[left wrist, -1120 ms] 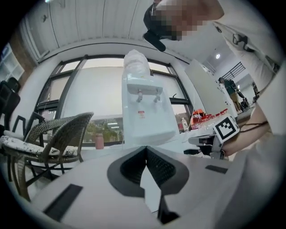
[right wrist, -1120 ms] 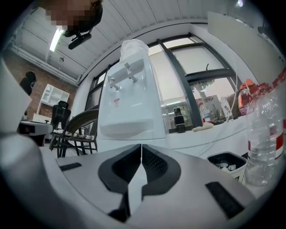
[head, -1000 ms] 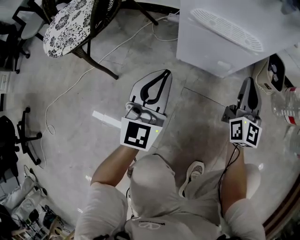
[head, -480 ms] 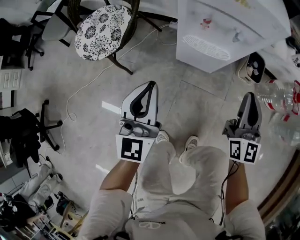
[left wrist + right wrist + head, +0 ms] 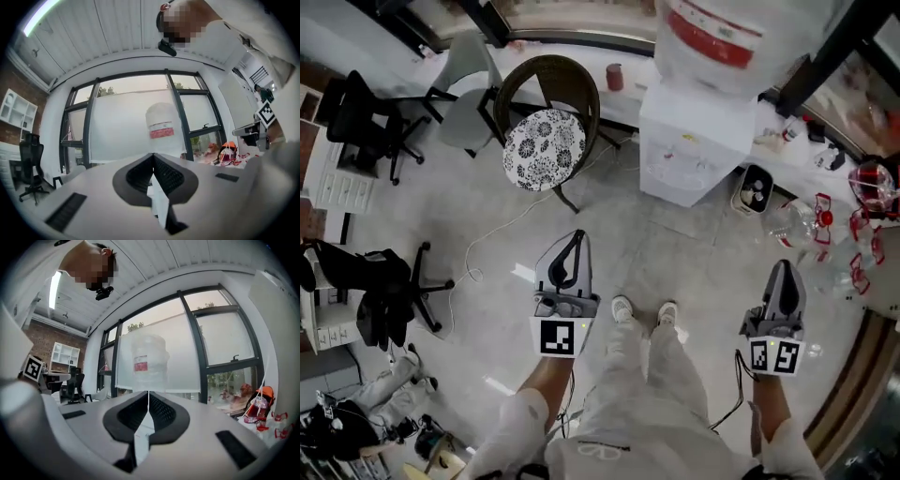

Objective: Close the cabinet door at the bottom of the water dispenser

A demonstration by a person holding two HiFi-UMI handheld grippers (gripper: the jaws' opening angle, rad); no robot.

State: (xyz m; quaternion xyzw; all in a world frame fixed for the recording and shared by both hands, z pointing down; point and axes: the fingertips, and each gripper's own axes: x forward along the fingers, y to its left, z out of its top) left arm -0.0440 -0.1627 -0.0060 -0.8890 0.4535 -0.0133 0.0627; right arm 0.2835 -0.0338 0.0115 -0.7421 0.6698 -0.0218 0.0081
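Whereas a second ago the head view sat low over the floor, with the water dispenser's white top filling its far right corner, it now looks down from standing height. The whole water dispenser [image 5: 692,150] shows small and far, its bottle [image 5: 722,37] on top and a cushioned chair [image 5: 546,148] to its left. Both grippers have come up with the person and are held level out in front. The left gripper [image 5: 575,242] has its jaws pressed together on nothing, and the right gripper [image 5: 782,272] is the same, as each gripper's own view confirms. That rise reads as stepping away from a finished job. No door leaf juts from the dispenser's near face, so the cabinet door at its foot is probably closed, though it is too small here to be sure. The dispenser stands well apart from both tools, far beyond their tips, roughly between them and nearer the right one's side. In the gripper views only its bottle shows above the closed tips.
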